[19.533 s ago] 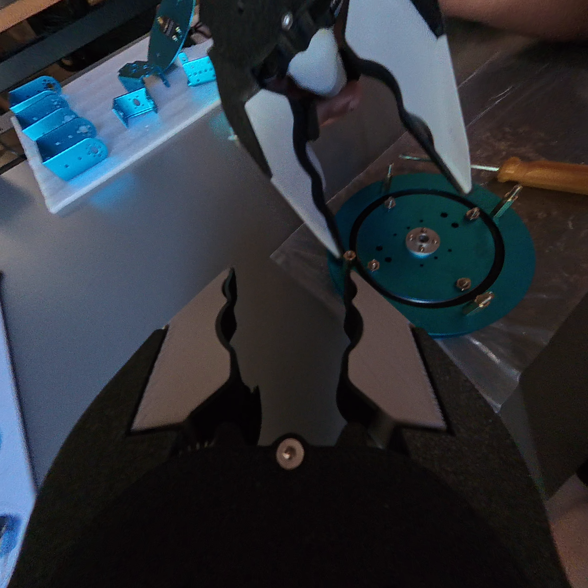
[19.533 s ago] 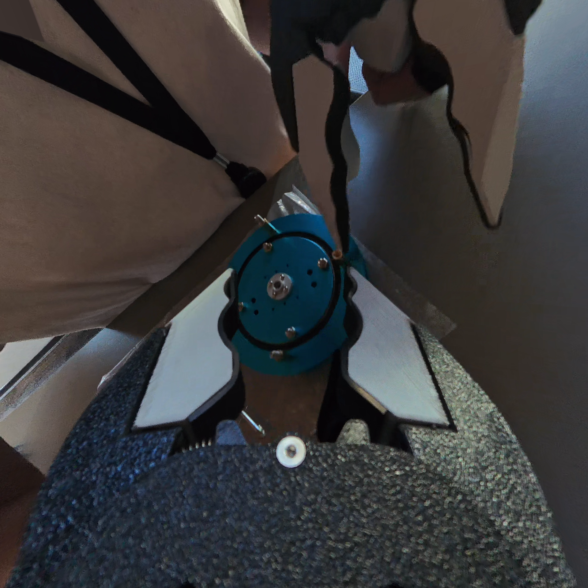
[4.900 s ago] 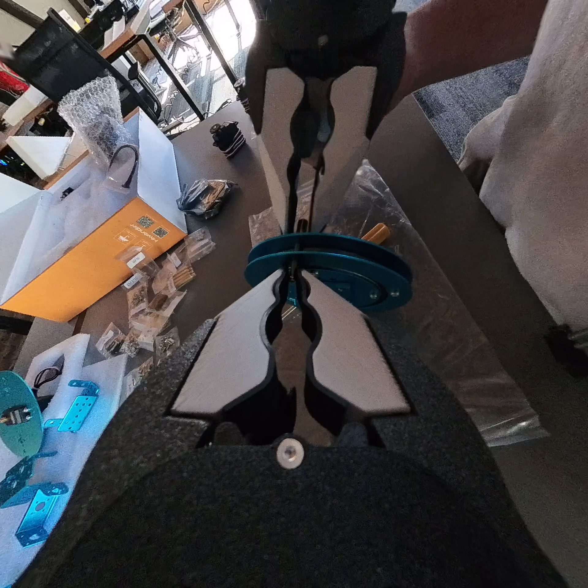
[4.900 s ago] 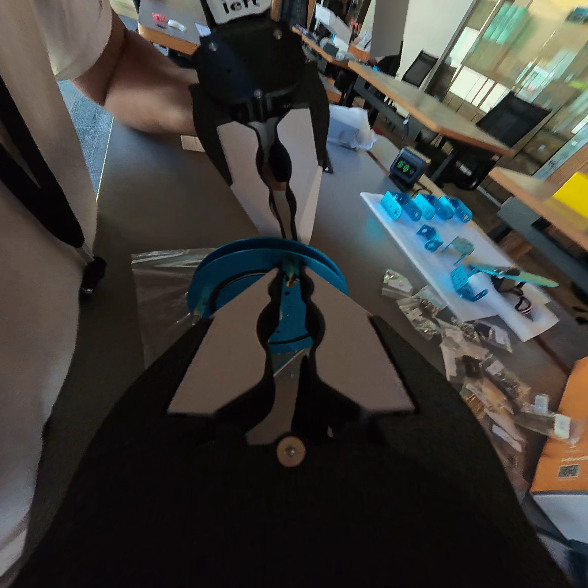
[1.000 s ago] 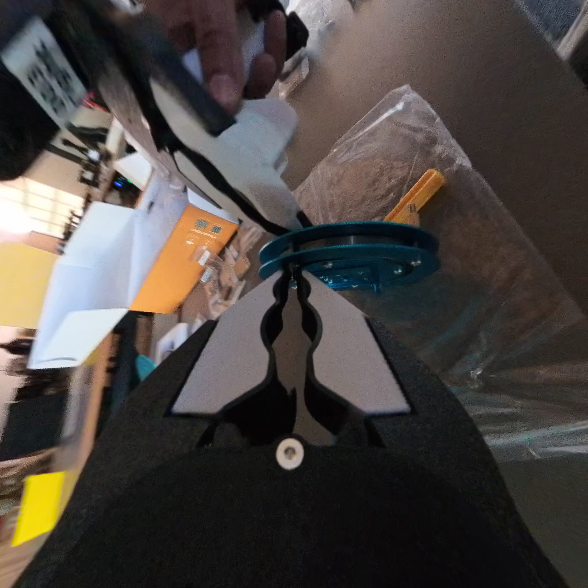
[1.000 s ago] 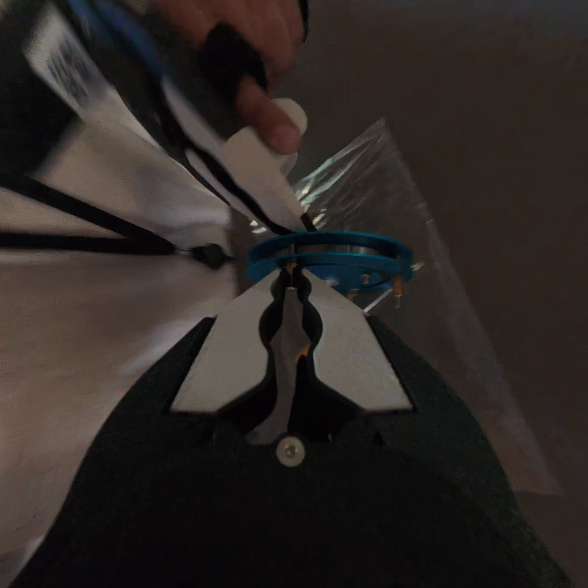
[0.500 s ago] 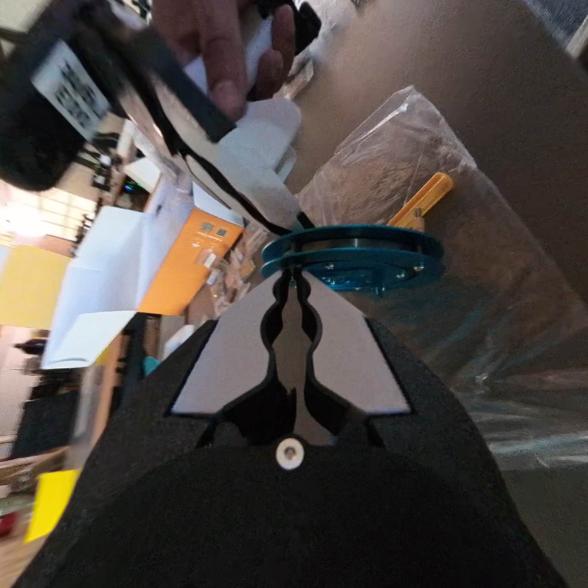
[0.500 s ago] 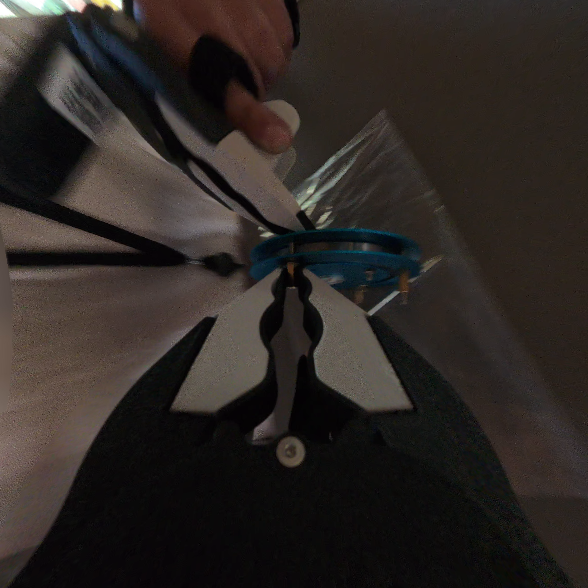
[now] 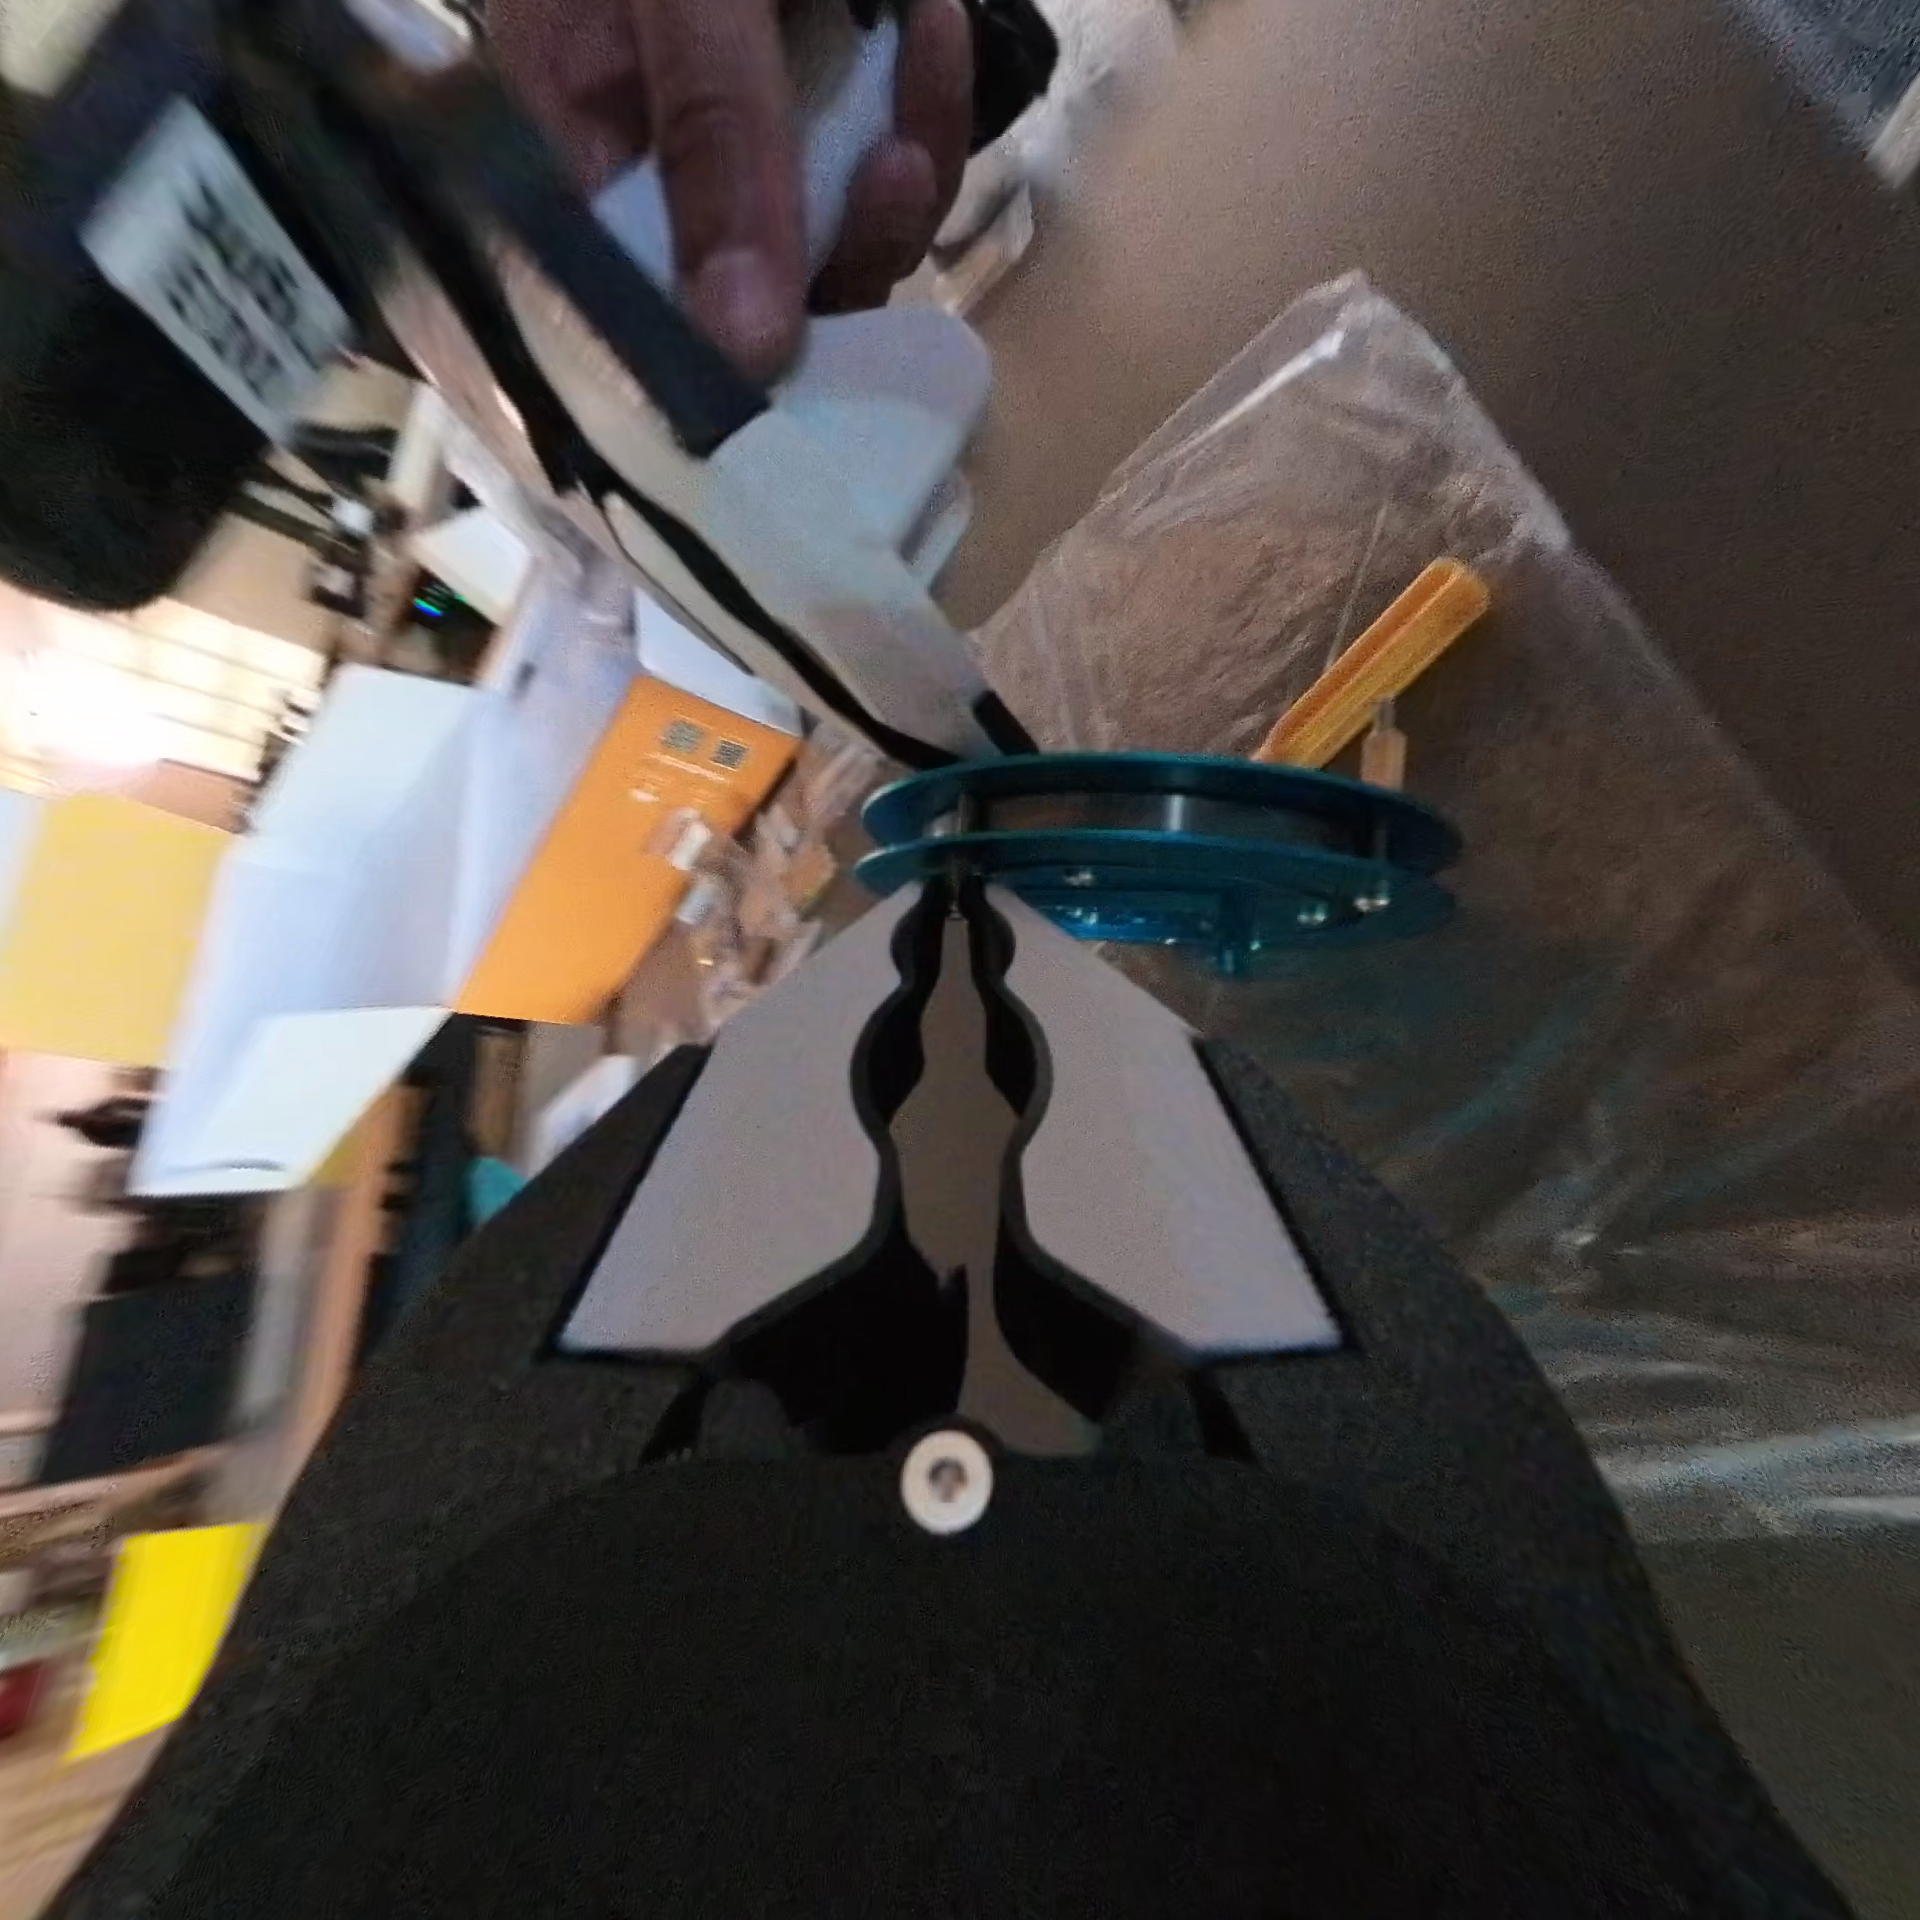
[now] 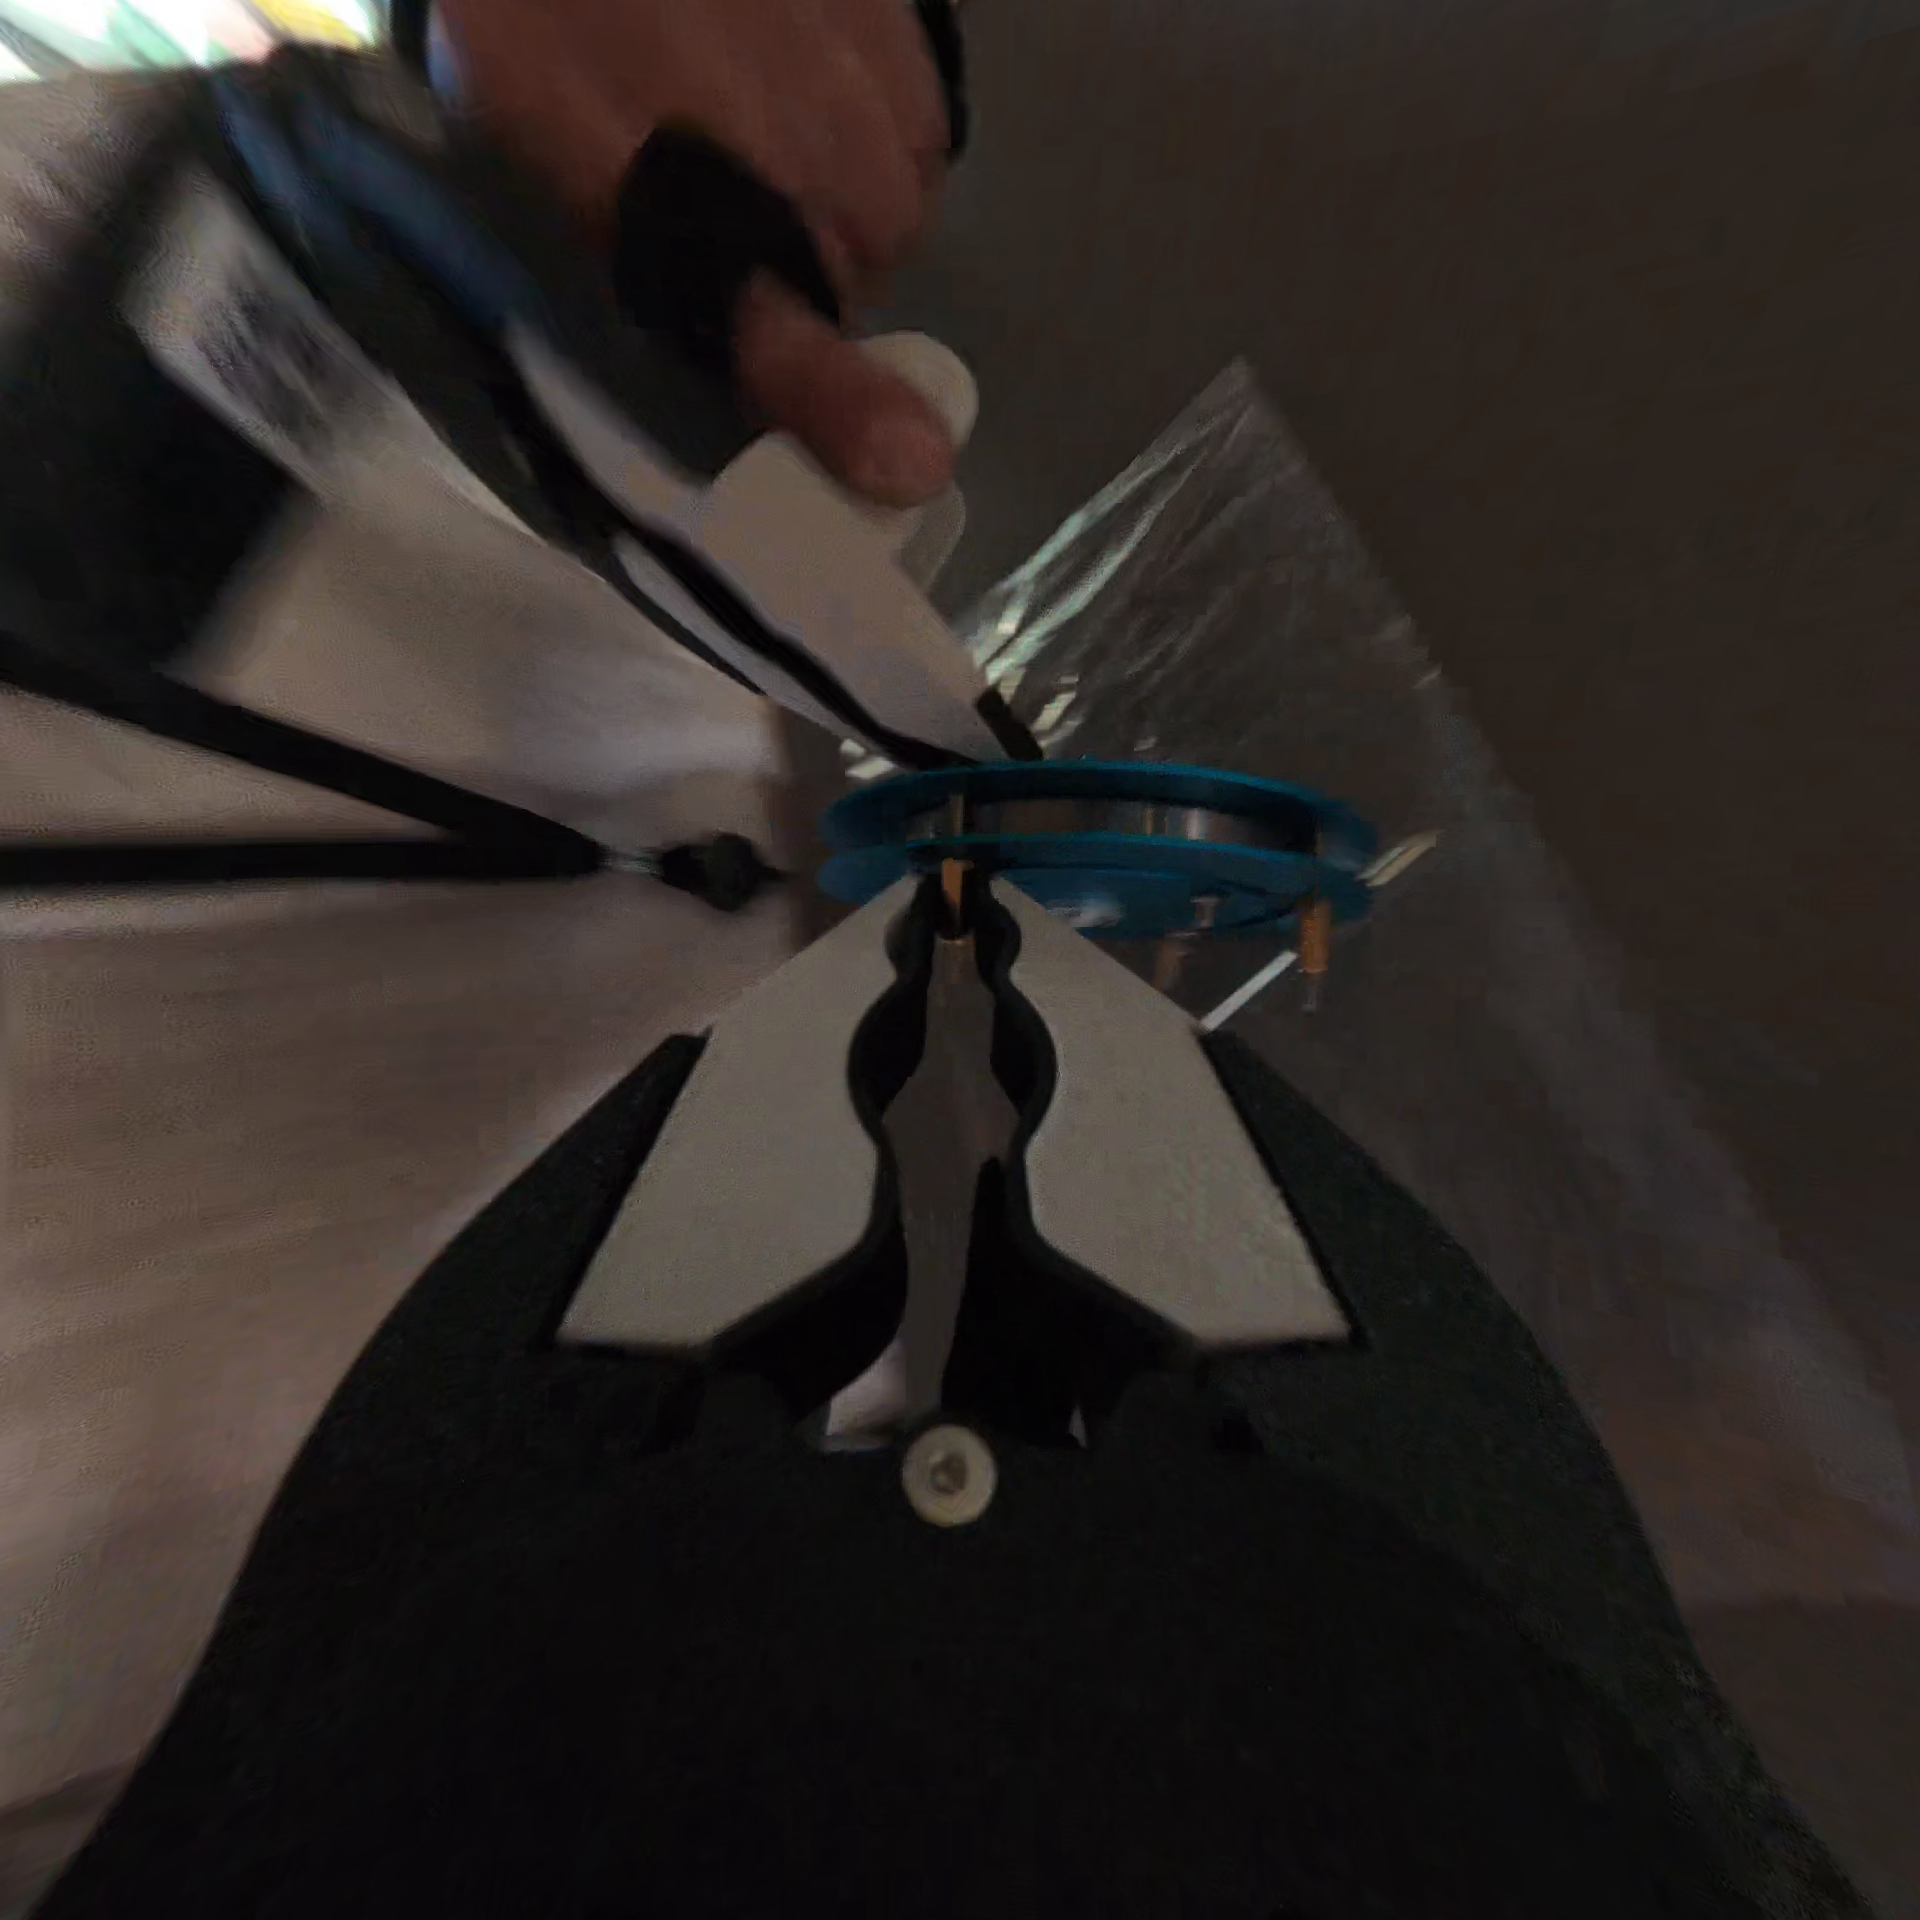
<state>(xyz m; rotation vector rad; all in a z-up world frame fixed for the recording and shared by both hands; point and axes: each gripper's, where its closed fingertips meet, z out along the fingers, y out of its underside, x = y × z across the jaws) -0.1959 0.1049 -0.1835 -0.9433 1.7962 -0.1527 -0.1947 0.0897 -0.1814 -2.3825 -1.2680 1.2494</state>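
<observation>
The dark table [image 9: 1558, 187] fills the upper right of the left wrist view, and a clear plastic bag [image 9: 1662, 935] is spread over it at the right. An orange and white box [image 9: 644, 831] is seen, blurred, at the left centre of that view. Pale clothing with a black strap [image 10: 312, 852] takes up the left of the right wrist view.

At the centre of both views a blue double-disc assembly [image 9: 1153, 831] is held level above the bag, its two round plates joined by small posts. A yellow-handled tool [image 9: 1371, 665] lies on the bag just behind it.

The left tongs [image 9: 958, 906] are clenched on the assembly's near rim at a thin post. The right tongs [image 10: 958, 914] are clenched on a brass standoff [image 10: 954, 902] under the lower plate; a second standoff [image 10: 1314, 940] hangs at the right. In each view the other tongs are seen coming down from the upper left, tips touching the top plate, with a hand [image 9: 727, 156] on the trigger.
</observation>
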